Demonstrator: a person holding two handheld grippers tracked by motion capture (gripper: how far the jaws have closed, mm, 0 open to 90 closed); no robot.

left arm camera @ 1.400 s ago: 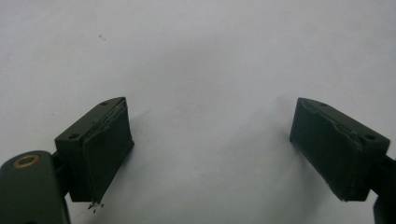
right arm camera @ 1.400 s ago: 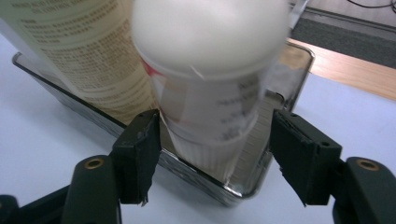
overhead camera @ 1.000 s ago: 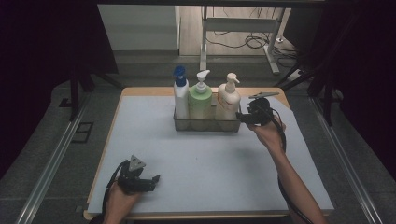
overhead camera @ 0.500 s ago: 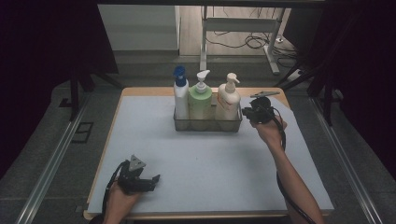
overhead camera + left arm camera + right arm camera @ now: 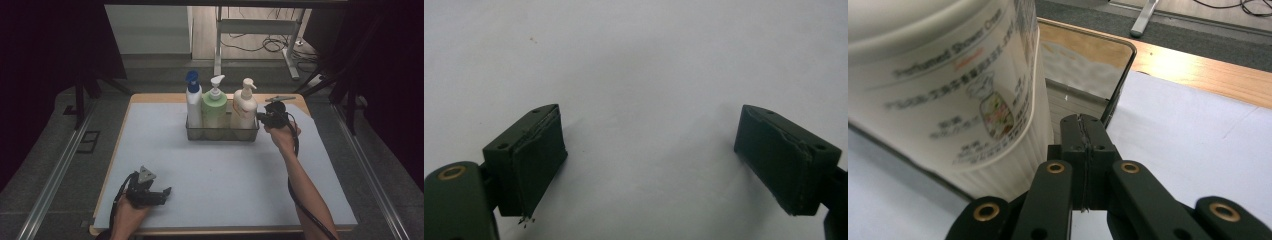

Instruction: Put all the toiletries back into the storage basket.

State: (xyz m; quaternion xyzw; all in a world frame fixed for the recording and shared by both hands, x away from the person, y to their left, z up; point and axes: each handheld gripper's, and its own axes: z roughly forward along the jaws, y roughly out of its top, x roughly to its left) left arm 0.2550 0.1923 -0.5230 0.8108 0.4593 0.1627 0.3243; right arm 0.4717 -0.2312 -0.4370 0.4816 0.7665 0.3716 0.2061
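A clear tray (image 5: 222, 135) at the back middle of the mat holds three pump bottles: a white one with a blue cap (image 5: 193, 102), a green one (image 5: 214, 108) and a cream one (image 5: 244, 107). My right gripper (image 5: 260, 118) is shut, its tip at the tray's right end. In the right gripper view the pressed-together jaws of the right gripper (image 5: 1084, 126) sit beside the cream bottle (image 5: 948, 85) and in front of the tray wall (image 5: 1083, 75); I cannot tell whether they touch it. My left gripper (image 5: 165, 192) rests open at the mat's front left, left gripper (image 5: 649, 165) holding nothing.
A pale blue-grey mat (image 5: 225, 175) covers most of the wooden table (image 5: 150, 98). Metal rails run along both sides on the floor. A table frame and cables lie beyond the far edge.
My right gripper has moved a little left and closer to the tray's right end. The left gripper has stayed where it was.
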